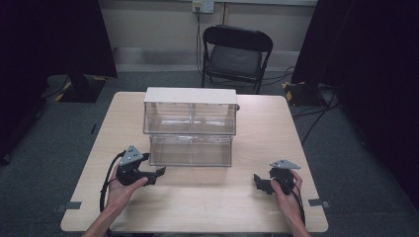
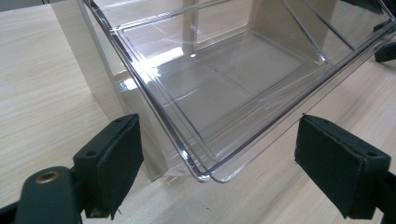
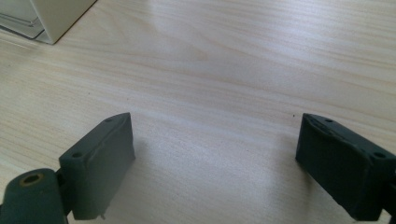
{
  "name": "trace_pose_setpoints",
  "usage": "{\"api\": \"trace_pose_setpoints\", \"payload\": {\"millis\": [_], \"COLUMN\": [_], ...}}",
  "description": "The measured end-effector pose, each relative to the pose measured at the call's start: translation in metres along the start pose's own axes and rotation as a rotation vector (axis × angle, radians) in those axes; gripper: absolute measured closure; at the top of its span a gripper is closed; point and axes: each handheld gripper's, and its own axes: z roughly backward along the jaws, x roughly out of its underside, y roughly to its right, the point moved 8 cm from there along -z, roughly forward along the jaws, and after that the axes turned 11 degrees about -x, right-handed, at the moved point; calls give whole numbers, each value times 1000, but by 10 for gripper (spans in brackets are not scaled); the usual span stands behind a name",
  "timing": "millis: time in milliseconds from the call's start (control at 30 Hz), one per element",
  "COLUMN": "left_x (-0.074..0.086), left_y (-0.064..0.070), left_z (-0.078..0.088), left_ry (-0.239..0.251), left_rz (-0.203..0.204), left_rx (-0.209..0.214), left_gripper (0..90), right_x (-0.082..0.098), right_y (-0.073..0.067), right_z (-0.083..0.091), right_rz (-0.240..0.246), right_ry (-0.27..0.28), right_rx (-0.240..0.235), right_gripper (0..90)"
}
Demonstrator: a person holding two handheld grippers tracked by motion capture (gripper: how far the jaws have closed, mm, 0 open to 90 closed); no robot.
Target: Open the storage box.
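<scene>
- Clear two-tier acrylic bin organizer (image 1: 190, 131) sits mid-table (image 1: 207, 202), compartments look empty.
- Left gripper (image 1: 148, 175): jaws wide, aimed at lower bin's corner, prob. lining up.
- Right gripper (image 1: 264, 183): jaws wide, nothing held, parked over bare wood, well apart from organizer.

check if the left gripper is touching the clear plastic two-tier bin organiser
Apart. In the left gripper view the left gripper stands open, its black pads either side of the corner of the clear plastic two-tier bin organiser, with bare wooden table between each pad and the plastic.
</scene>
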Motion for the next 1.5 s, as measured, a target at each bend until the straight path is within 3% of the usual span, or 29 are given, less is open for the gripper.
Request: {"api": "trace_pose_setpoints", "payload": {"millis": [600,933,1200,1500], "left_x": [-9,-15,-20,-20], "left_y": [-2,-4,-5,-6], "left_z": [5,5,2,0], "left_ry": [20,14,26,20], "left_rz": [48,49,59,43], "left_rx": [12,28,16,4], "left_gripper": [153,153,154,153], "right_x": [0,0,0,0], "right_y": [0,0,0,0], "right_z": [0,0,0,0], "right_rz": [0,0,0,0], "right_ry": [-1,-1,-1,-1], "right_rx": [-2,-2,-2,-3], "right_gripper": [106,105,105,104]}}
